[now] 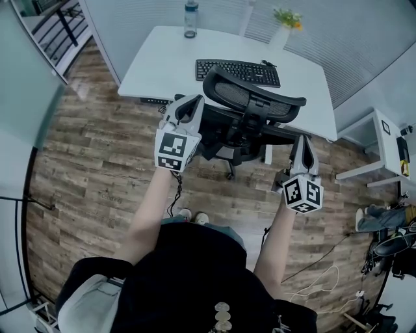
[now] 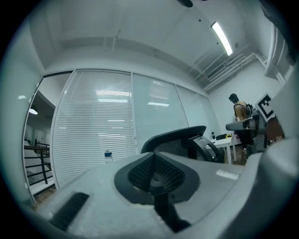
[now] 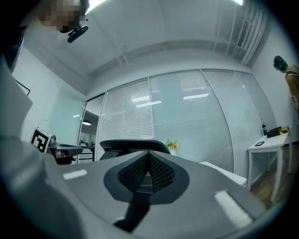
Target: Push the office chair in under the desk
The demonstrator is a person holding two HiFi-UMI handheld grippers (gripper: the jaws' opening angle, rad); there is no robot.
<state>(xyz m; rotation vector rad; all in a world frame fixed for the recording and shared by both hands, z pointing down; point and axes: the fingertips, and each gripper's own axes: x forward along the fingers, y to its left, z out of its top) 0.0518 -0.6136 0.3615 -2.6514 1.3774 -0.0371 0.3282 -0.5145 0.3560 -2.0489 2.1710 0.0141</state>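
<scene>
The black mesh office chair (image 1: 250, 107) stands at the white desk (image 1: 162, 62), its seat partly under the front edge and its headrest (image 2: 175, 139) toward me. My left gripper (image 1: 188, 107) is shut and empty, its tips at the chair's left side. My right gripper (image 1: 303, 146) is also shut and empty, close to the right armrest (image 1: 281, 135). I cannot tell whether either touches the chair. In the gripper views the left gripper (image 2: 154, 170) and the right gripper (image 3: 148, 170) show closed pads, with the chair's headrest (image 3: 126, 144) just beyond.
On the desk are a black keyboard (image 1: 237, 71), a water bottle (image 1: 190, 18) and a small plant (image 1: 288, 19). A small white side table (image 1: 377, 140) stands to the right. Cables (image 1: 318, 279) lie on the wooden floor. A person (image 2: 239, 112) stands far off.
</scene>
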